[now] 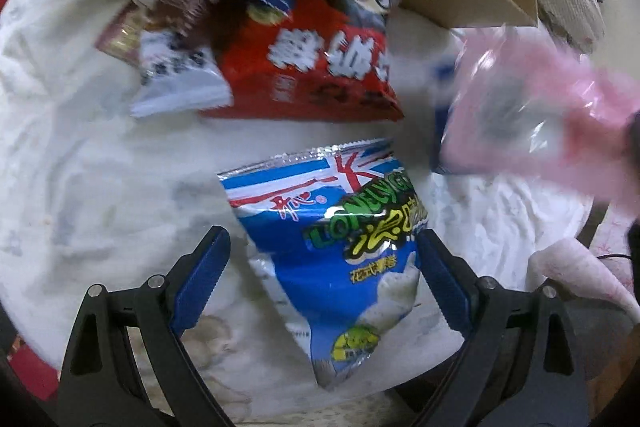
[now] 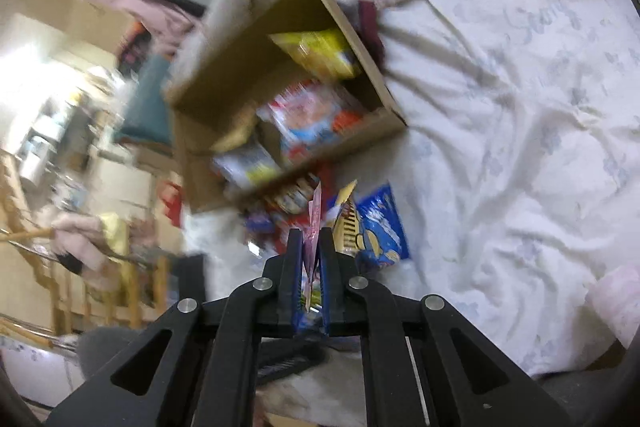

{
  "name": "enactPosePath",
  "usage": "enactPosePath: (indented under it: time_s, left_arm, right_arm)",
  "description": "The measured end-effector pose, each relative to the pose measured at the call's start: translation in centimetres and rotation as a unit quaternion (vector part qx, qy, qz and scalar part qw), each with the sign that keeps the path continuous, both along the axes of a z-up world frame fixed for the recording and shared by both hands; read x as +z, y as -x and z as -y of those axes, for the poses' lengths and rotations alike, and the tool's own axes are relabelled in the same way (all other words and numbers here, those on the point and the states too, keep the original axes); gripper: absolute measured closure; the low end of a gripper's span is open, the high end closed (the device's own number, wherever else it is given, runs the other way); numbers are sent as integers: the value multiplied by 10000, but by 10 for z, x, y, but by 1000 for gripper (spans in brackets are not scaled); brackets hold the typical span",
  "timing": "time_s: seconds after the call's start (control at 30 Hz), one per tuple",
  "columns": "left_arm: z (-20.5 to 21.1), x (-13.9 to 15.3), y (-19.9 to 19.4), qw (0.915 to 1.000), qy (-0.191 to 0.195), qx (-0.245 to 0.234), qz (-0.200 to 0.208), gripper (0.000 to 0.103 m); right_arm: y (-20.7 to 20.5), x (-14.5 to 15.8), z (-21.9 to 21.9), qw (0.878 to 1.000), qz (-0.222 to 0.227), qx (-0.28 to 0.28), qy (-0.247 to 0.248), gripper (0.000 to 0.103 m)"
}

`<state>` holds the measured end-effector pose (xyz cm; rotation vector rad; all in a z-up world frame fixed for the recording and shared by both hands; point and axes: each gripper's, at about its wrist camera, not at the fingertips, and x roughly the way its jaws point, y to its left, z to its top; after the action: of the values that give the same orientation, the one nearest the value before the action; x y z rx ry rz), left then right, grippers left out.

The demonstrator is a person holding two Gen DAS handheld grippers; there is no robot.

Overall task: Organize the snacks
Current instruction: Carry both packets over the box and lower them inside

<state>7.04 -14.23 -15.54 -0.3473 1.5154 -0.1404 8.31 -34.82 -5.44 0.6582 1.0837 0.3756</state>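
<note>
The bed sheet [image 2: 520, 107] is serving as the sorting surface, with everything lying on its rumpled white cloth. The cardboard box [image 2: 224, 75] is sitting at the far side with its open top toward the cameras, evidently as the collecting bin, since a yellow pack [image 2: 320, 53] and several blurred packets are already lying inside it. Just outside its near wall, a heap of loose snacks is waiting: the red bag [image 1: 316, 63] is lying flat against the box, with a small white pack [image 1: 180, 79] overlapping its left edge. Nearer, the blue bag [image 1: 344, 251] is lying alone on the sheet, apart from the heap. The left gripper [image 1: 320, 259] is hanging over it with its fingers spread wide on either side, one pad [image 1: 200, 279] clear of the foil, the other just beside or touching its edge, so it seems to be lining up a grab. The right gripper [image 2: 310, 247] is clenched on the thin pink packet [image 1: 536, 107], pinching it by an edge so it is dangling, probably for carrying toward the box.
</note>
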Motion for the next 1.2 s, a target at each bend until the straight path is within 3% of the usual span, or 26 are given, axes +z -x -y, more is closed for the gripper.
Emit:
enactPosePath:
  time_s: [0.07, 0.13, 0.23, 0.57, 0.77, 0.9, 1.2]
  left_arm:
    - [3, 0, 2, 9997, 246, -52, 33, 48]
    - [5, 5, 5, 9995, 212, -175, 121, 59]
    - [1, 18, 10, 9991, 119, -291, 277, 67]
    - [-49, 68, 0, 9967, -156, -227, 767, 68]
    - [-89, 115, -16, 9880, -546, -156, 1435, 68]
    - [-107, 135, -34, 9846, -637, 7, 1629, 68]
    - [-110, 165, -75, 9745, -836, -44, 2082, 68]
  right_arm:
    - [1, 9, 5, 9996, 254, -112, -70, 95]
    - [1, 12, 9, 9991, 335, -224, -146, 95]
    - [-1, 11, 10, 9990, 301, -225, -254, 95]
    - [-1, 21, 0, 9982, 481, -169, -303, 95]
    - [-2, 32, -12, 9971, 692, -54, -301, 95]
    - [-4, 37, -16, 9969, 737, -21, -272, 95]
    - [-31, 49, -26, 9964, 793, 23, -309, 95]
